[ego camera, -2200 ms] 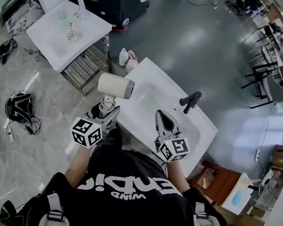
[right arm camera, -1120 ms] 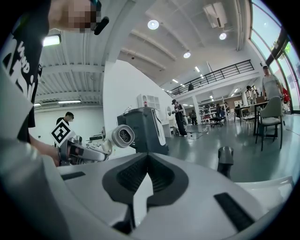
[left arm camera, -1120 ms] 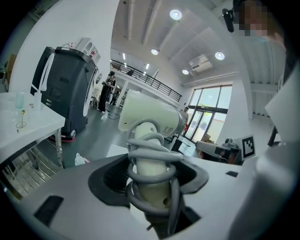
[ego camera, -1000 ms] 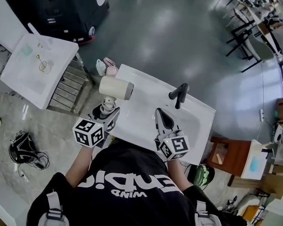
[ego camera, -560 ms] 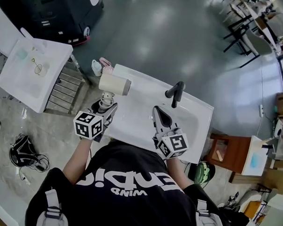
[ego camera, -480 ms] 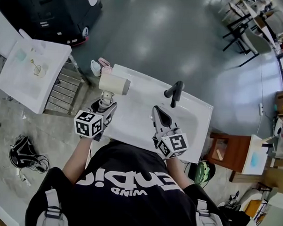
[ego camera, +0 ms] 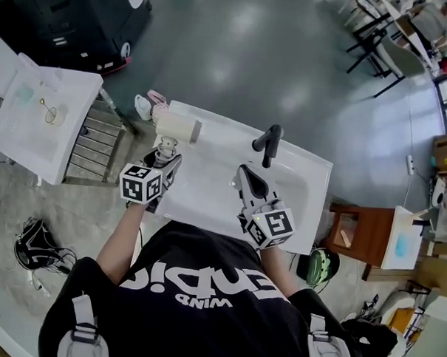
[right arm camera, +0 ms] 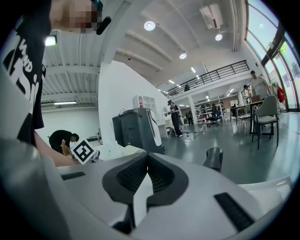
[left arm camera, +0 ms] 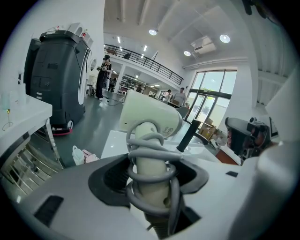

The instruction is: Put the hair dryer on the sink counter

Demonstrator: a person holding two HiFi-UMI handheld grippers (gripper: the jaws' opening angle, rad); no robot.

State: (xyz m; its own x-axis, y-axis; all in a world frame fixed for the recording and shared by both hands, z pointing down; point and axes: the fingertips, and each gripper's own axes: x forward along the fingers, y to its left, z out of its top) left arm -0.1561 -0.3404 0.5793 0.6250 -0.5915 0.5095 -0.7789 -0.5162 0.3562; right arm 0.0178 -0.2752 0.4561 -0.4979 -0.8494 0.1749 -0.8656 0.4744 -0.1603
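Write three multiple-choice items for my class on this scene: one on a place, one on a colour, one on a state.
1. Where is the hair dryer?
A) lying in the basin
B) in the fingers of the left gripper, by the sink counter's left end
C) on the floor

2. What colour is the faucet?
A) black
B) gold
C) red

3. How stand the fingers of the right gripper?
A) wide apart
B) clamped on the faucet
C) together, nothing between them

Answers: 1 B, the left gripper view shows the dryer's handle between the fingers. 2 A, it stands dark against the white counter. 3 C, the right gripper view shows the fingertips meeting, empty.
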